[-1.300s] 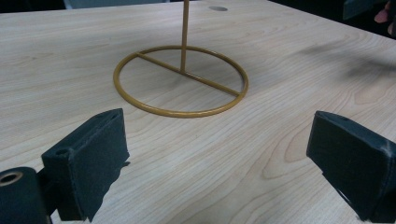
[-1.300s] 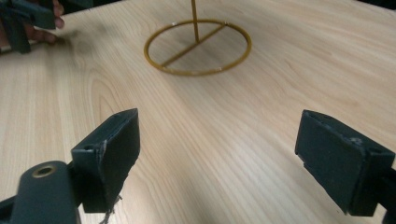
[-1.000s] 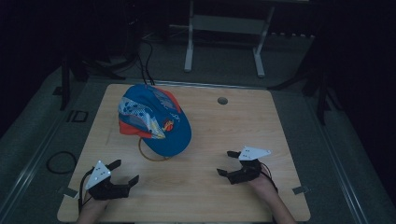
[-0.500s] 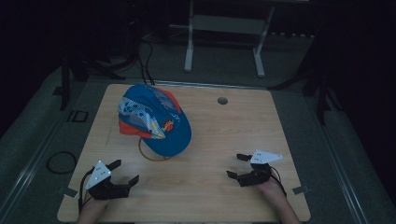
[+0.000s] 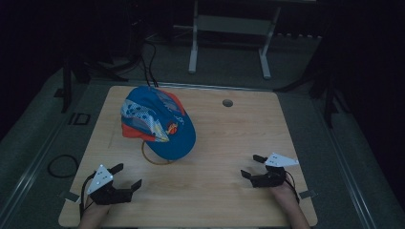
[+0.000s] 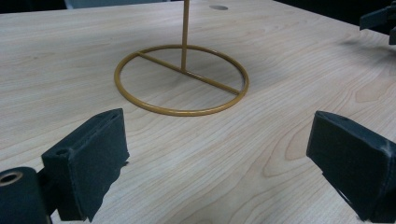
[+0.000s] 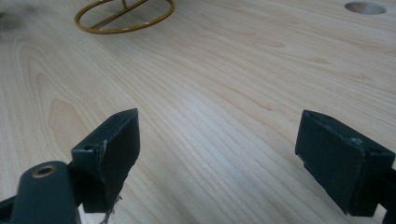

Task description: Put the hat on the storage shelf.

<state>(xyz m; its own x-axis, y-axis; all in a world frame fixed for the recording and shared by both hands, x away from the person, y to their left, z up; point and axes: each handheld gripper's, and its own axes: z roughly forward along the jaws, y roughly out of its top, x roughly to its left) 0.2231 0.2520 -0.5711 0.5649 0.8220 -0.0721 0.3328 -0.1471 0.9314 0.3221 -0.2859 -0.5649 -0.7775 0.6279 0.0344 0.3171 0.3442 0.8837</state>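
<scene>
Two tools, left (image 5: 125, 177) and right (image 5: 252, 166), rest spread wide and empty near the counter's (image 5: 224, 143) six o'clock edge. At eleven o'clock, the blue cap (image 5: 157, 121) perches on a thin wire stand (image 6: 182, 79); a clumsy grab could topple both.

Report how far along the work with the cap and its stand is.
Done: the blue cap sits on the gold wire stand, whose ring base rests flat on the table. In hand: nothing; the left gripper and the right gripper are both open, apart from the cap, near the table's front edge. Left: any handling of the cap; neither gripper touches it.
</scene>
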